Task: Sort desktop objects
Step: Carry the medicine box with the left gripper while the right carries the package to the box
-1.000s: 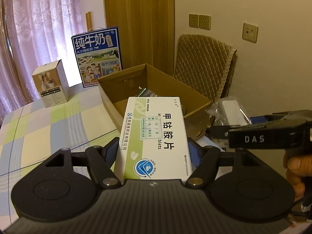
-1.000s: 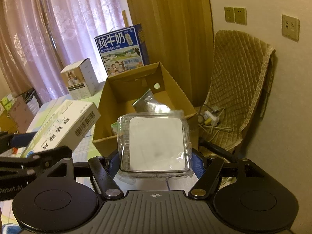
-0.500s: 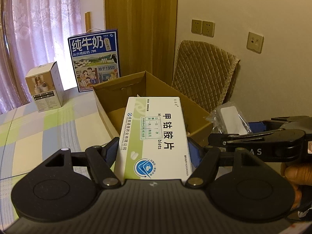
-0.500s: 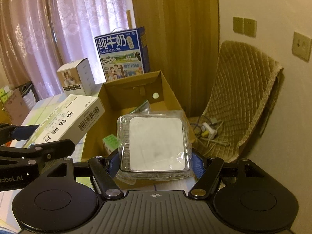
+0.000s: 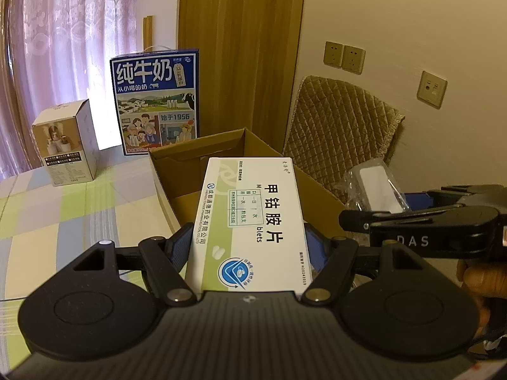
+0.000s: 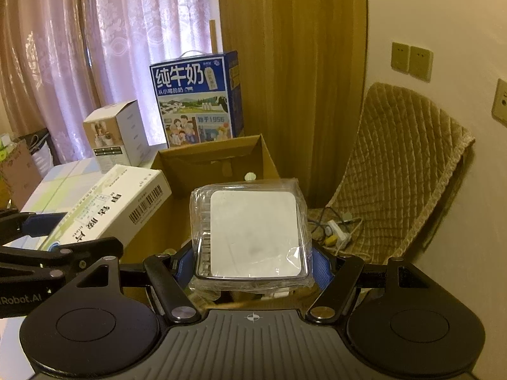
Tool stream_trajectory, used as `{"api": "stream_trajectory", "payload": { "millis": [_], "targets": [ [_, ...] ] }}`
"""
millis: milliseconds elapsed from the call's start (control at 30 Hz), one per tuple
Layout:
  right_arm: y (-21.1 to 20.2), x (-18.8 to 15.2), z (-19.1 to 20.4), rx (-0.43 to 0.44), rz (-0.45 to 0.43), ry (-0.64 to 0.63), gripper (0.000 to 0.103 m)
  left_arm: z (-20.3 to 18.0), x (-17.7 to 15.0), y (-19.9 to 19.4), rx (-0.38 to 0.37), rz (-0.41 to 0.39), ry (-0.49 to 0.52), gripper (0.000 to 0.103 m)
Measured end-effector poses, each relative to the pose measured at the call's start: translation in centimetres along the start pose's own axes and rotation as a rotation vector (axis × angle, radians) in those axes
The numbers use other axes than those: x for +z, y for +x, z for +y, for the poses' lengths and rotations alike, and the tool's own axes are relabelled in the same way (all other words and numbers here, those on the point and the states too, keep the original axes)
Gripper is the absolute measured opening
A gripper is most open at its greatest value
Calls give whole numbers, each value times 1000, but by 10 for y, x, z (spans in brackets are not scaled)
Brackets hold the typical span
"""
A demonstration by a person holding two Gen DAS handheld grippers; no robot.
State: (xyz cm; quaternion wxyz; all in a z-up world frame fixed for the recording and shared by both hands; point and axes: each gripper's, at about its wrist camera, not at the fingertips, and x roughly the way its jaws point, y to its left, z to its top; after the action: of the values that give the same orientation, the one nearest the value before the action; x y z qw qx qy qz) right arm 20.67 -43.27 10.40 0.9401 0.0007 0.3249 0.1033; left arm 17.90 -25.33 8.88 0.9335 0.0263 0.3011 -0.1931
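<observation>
left gripper (image 5: 250,247) clenched on pill box (image 5: 250,221), held level before carton (image 5: 177,171) | right gripper (image 6: 253,259) clenched on wrapped case (image 6: 253,237), aloft beside it; both near carton mouth | progress: probably mid-sort; something already in carton; both items yet to drop; two boxes left on tabletop (image 5: 63,215)

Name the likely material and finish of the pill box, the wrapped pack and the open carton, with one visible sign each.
Pill box: thin card, smooth printed white and green face, crisp folded edges.
Wrapped pack: apparently clear hard plastic around a white insert, under glossy crinkled film.
Open carton: brown cardboard, matte, folded flaps; probably corrugated.
</observation>
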Motion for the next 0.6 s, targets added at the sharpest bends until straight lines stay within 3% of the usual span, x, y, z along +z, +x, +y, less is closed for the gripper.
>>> {"api": "stream_trajectory", "payload": {
  "millis": [600],
  "targets": [
    [37,15,7,-3,18,-39,69,21,6,41,-32,21,-82,67]
  ]
}}
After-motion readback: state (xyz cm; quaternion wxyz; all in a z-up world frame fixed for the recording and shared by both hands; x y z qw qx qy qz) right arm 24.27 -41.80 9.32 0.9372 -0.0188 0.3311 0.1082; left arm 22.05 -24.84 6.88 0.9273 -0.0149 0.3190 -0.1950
